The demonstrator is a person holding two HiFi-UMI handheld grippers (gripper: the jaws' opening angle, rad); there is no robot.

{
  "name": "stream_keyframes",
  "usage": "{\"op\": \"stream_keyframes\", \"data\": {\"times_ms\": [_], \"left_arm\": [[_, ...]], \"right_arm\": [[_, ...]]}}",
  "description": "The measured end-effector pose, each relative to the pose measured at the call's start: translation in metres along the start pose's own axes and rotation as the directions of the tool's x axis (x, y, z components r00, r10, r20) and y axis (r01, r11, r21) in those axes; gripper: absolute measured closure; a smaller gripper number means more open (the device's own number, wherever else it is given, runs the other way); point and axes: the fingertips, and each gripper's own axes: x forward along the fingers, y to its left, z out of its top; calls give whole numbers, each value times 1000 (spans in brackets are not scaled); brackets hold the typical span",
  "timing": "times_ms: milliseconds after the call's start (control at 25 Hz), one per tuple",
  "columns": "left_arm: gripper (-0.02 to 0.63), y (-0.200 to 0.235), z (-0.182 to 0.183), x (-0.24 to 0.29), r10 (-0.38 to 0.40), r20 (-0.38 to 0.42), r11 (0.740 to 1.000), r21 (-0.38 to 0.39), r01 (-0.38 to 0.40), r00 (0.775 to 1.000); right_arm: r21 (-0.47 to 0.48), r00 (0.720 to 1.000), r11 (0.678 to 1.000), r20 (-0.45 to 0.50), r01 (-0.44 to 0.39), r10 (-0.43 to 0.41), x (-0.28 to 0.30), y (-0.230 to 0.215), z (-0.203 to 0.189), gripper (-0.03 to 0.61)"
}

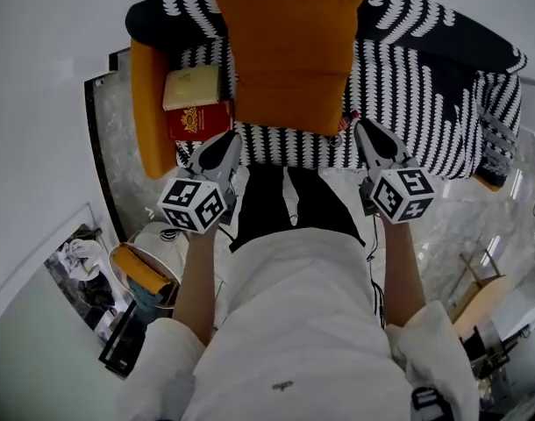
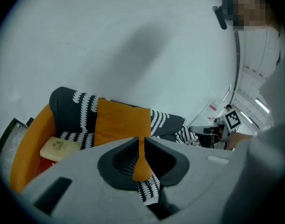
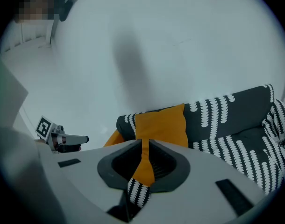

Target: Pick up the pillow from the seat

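Sofa [image 1: 425, 68] fills the top of the head view, black with a white pattern. Its right end is cut off in the right gripper view. Orange pillow [image 1: 289, 55] stands on the seat, leaning on the backrest, left of centre. In both gripper views we only get its upper part, since the gripper bodies hide the lower edge. Orange armrest [image 1: 149, 103] is at the sofa's left end. Just beside it on the seat is a cream box [image 1: 191, 88] with a red box [image 1: 197, 119] against its near edge. Print is too small to read, and we can't tell if they overlap. Left gripper [image 1: 225, 140] is just off the pillow's lower left corner, right gripper [image 1: 364, 130] just off the lower right. Both have jaws together with nothing pinched, only a thin slit showing orange behind. We can't tell if the tips touch the seat.
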Motion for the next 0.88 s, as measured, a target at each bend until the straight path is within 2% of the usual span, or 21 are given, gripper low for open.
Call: {"op": "stream_keyframes", "data": {"times_ms": [200,560,680,880], "left_arm": [[545,22,-5,35,-42,-40,999,-30,41,998],[444,51,-8,82,-74,-93,997,-2,74,993],[425,59,-3,94,-83,-86,996,4,84,993],[352,78,-4,118,-76,-110,997,-3,76,991]], "right_arm": [[32,999,999,-28,32,-31,22,-6,-15,560],[83,995,994,-87,65,-58,57,-22,-48,425],[92,992,993,-102,78,-68,67,-28,-55,371],[105,990,991,-120,88,-75,88,-42,-65,326]]}}
